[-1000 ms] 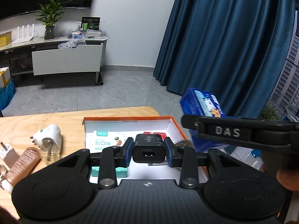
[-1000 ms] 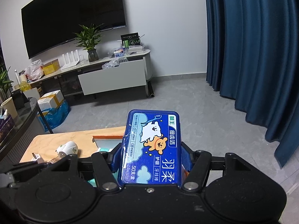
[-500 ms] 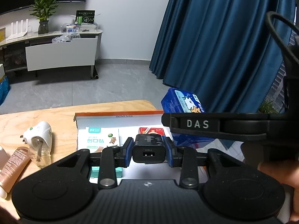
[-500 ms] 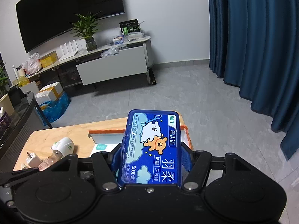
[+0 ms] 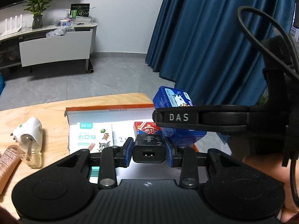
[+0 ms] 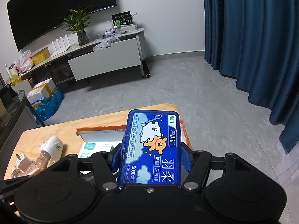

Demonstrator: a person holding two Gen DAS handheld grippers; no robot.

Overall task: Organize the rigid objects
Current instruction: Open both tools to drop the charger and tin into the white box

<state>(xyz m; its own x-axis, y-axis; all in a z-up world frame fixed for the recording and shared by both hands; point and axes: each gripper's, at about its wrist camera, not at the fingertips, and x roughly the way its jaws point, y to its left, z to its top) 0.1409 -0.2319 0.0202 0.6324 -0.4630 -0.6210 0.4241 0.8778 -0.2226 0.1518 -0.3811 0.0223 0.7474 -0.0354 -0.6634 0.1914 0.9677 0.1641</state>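
Left gripper (image 5: 149,152): lower centre of the left view, blue fingers (image 5: 127,154) pinching a black charger (image 5: 149,150), port marked "USB-A", held above the box.
Right gripper (image 6: 151,158): lower centre of the right view, fingers clamped on a blue floss-pick case (image 6: 151,147); cartoon bears, "50支/盒", "MALTESE" readable; "DAS" on its side in the left view.
Box (image 5: 112,114): open, orange-edged, white inside, mid-frame on the tabletop (image 5: 28,112); size print on far wall too small to read.
Inside box: green-white plaster pack (image 5: 89,137) with cartoon cat, red card pack (image 5: 146,129).
Left of box: white plug-in vaporiser (image 5: 29,130), brown tube (image 5: 8,158).
Far: blue curtain (image 5: 205,37), white TV console (image 5: 54,46).
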